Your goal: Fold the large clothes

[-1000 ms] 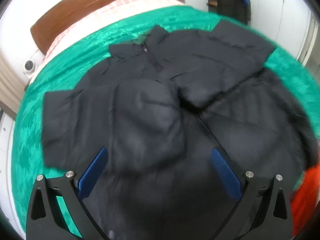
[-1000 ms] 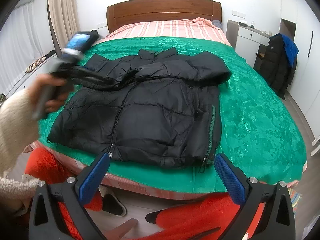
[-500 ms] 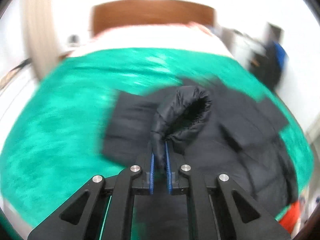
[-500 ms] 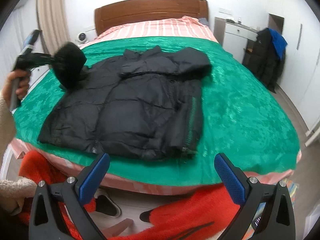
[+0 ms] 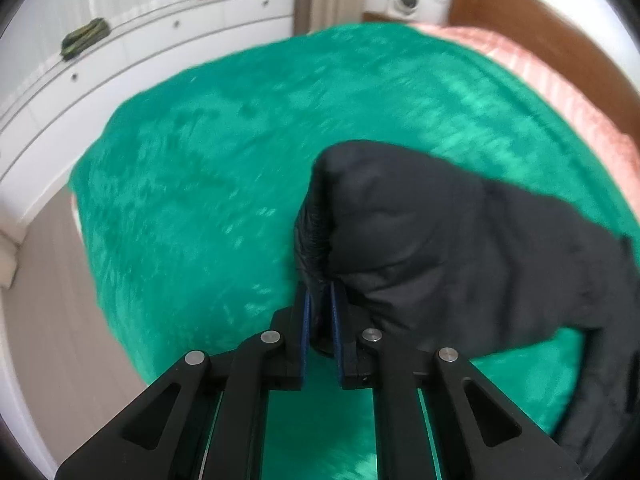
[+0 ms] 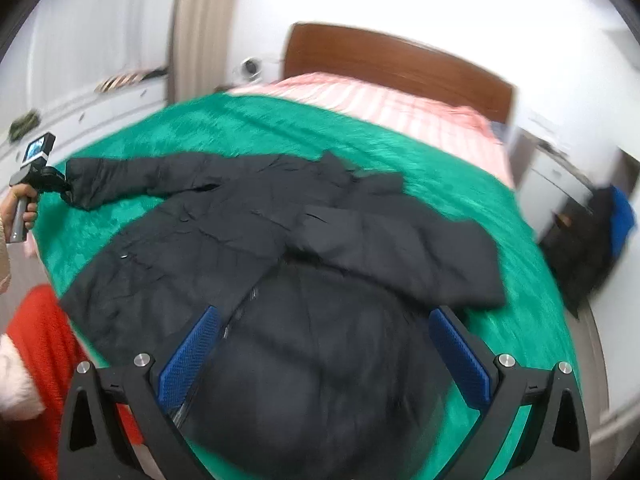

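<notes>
green bedspread [image 6: 460,184], wooden headboard [image 6: 400,68], white drawers [image 5: 160,40]

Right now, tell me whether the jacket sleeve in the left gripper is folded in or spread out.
Spread out. The left gripper is shut on the sleeve cuff, and the sleeve stretches sideways from the black jacket across the green blanket.

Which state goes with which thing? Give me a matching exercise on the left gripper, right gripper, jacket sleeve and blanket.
Things:
1. left gripper
2. right gripper
3. jacket sleeve
4. blanket

States:
A. green, spread over the bed
B. open, above the jacket body
C. shut on the cuff
D. black, stretched out sideways

Pairs: 1-C, 2-B, 3-D, 4-A
</notes>
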Motion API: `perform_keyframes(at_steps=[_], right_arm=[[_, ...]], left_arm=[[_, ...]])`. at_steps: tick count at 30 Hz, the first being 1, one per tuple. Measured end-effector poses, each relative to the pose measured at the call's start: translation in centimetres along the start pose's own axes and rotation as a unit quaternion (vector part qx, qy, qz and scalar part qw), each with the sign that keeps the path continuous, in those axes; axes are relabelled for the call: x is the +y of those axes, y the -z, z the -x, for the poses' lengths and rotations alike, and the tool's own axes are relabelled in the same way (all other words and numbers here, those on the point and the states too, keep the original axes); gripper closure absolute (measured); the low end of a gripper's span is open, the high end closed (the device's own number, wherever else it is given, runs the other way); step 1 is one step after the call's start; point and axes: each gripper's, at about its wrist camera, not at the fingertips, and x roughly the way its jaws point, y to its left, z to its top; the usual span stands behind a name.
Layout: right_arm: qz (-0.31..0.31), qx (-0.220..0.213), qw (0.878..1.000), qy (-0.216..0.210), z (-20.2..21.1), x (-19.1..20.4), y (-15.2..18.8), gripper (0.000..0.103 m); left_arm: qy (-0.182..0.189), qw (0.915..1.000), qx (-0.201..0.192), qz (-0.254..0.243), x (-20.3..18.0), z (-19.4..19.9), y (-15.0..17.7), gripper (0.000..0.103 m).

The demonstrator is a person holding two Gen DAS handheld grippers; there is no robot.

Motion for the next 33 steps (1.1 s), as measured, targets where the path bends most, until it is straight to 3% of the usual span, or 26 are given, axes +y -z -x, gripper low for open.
perform_keyframes(at_steps=[1, 2, 3, 5, 8, 9, 10, 11, 12, 14, 16, 19, 22, 26, 27, 31, 32, 33], right_arm=[[0.014, 0.007, 1.000, -0.007, -2.0, 0.2, -0.8, 0.000], [0.037, 0.016, 0.999, -0.010, -5.1, 0.7, -1.8, 0.000], [0.057, 0.021, 0.998, -0.004, -7.3, 1.1, -2.3, 0.001], [0.093, 0.032, 0.995, 0.022, -11.0, 2.0, -3.1, 0.001], [0.153, 0.072, 0.984, 0.064, -16.7, 3.1, -3.3, 0.002], [0.171, 0.087, 0.977, 0.091, -18.4, 3.0, -3.0, 0.014], [0.165, 0.091, 0.978, 0.090, -18.9, 2.7, -3.0, 0.028], [0.134, 0.089, 0.983, 0.085, -18.6, 1.7, -3.2, 0.072], [0.099, 0.075, 0.987, 0.104, -17.5, 0.2, -3.4, 0.074], [0.008, 0.028, 0.995, 0.096, -13.9, -3.5, -4.1, 0.075], [-0.098, -0.021, 0.989, 0.105, -8.3, -9.3, -4.0, 0.076], [-0.209, -0.079, 0.963, 0.150, 0.3, -18.3, -1.8, 0.076], [-0.275, -0.096, 0.930, 0.224, 7.3, -25.7, 2.6, 0.076], [-0.349, -0.049, 0.882, 0.313, 12.0, -33.5, 10.7, 0.083], [-0.367, -0.016, 0.872, 0.325, 11.9, -35.2, 13.8, 0.083], [-0.393, 0.089, 0.850, 0.338, 9.0, -36.1, 21.6, 0.077], [-0.396, 0.098, 0.848, 0.340, 8.8, -35.7, 22.8, 0.072], [-0.404, 0.103, 0.847, 0.330, 8.5, -34.6, 24.2, 0.059]], left_arm=[[-0.017, 0.9998, 0.002, 0.005, -0.2, -0.4, 0.2, 0.086], [-0.034, 0.9994, 0.004, 0.010, 0.1, -0.5, 0.5, 0.069], [-0.040, 0.9991, 0.003, 0.014, 0.7, -0.3, 0.6, 0.042], [-0.033, 0.9991, -0.014, 0.023, 2.4, 1.1, 1.0, 0.019], [-0.022, 0.9991, -0.036, 0.005, 3.0, 3.7, 3.0, 0.017], [-0.018, 0.9991, -0.038, -0.006, 3.3, 4.7, 4.0, 0.017], [-0.014, 0.9991, -0.037, -0.012, 3.8, 5.3, 4.3, 0.017], [-0.008, 0.9990, -0.037, -0.021, 3.9, 6.1, 5.2, 0.016], [-0.003, 0.9988, -0.037, -0.031, 3.9, 6.7, 6.0, 0.016], [0.003, 0.9981, -0.039, -0.047, 3.8, 7.7, 7.3, 0.016], [0.012, 0.9968, -0.040, -0.068, 3.2, 8.8, 8.7, 0.016], [0.034, 0.9945, -0.039, -0.090, 1.3, 9.7, 10.2, 0.016], [0.069, 0.9914, -0.037, -0.105, -1.5, 10.4, 11.4, 0.016], [0.114, 0.9841, -0.022, -0.134, -5.9, 10.8, 12.8, 0.016], [0.123, 0.9814, -0.019, -0.146, -7.0, 10.7, 13.1, 0.016], [0.159, 0.9694, -0.005, -0.187, -9.9, 10.5, 14.5, 0.016], [0.174, 0.9661, 0.002, -0.191, -10.2, 10.4, 14.8, 0.016], [0.192, 0.9625, 0.013, -0.191, -10.3, 10.2, 15.1, 0.016]])
